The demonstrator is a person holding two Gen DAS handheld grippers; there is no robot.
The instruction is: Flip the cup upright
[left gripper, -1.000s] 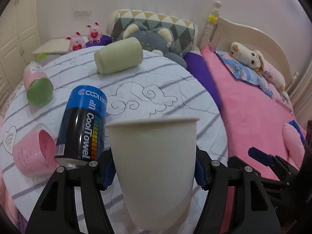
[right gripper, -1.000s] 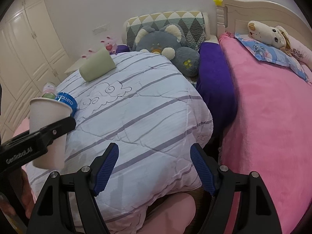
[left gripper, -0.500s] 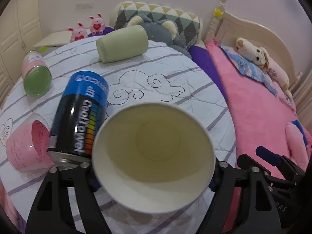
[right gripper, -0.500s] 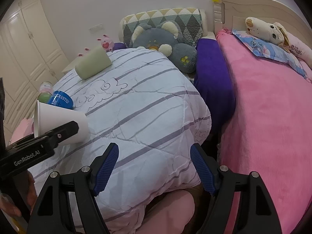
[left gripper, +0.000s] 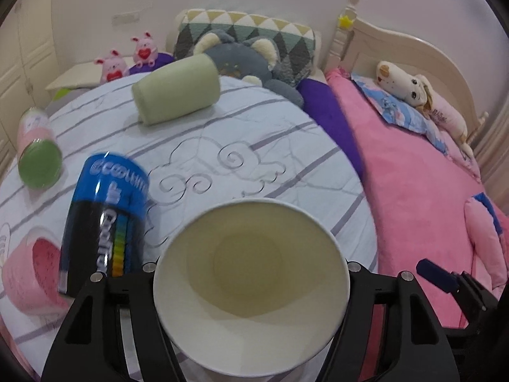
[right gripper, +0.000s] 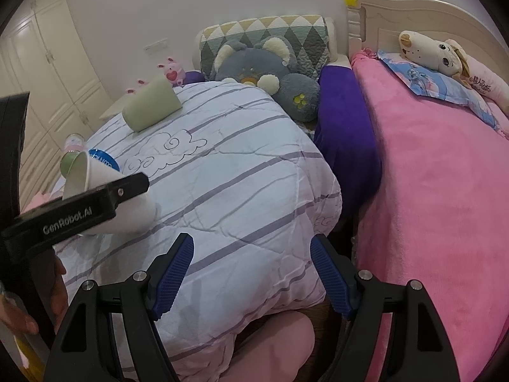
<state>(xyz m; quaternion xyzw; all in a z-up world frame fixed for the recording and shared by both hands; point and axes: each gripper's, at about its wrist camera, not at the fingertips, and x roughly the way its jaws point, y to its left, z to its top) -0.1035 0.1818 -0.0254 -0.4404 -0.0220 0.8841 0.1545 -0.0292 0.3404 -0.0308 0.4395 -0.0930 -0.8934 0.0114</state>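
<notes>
My left gripper (left gripper: pixel 251 273) is shut on a white paper cup (left gripper: pixel 249 283). The cup's open mouth faces the left wrist camera, so I see its empty inside and bottom. In the right wrist view the cup (right gripper: pixel 95 178) lies tilted on its side in the left gripper's black finger (right gripper: pixel 95 203), mouth up and to the left, base low near the striped quilt (right gripper: pixel 222 191). My right gripper (right gripper: pixel 251 273) is open and empty, above the quilt's front edge.
A blue-black CoolTowel can (left gripper: pixel 105 229), a pink cup (left gripper: pixel 28 273), a pink bottle with green cap (left gripper: pixel 36 152) and a green roll cushion (left gripper: pixel 176 94) lie on the quilt. Plush toys and a pillow are at the back, a pink blanket (left gripper: pixel 429 191) at right.
The left gripper has tipped the cup from upside-down to on its side, mouth toward the camera, and lowered it nearer the quilt. The right gripper has stayed open and almost still.
</notes>
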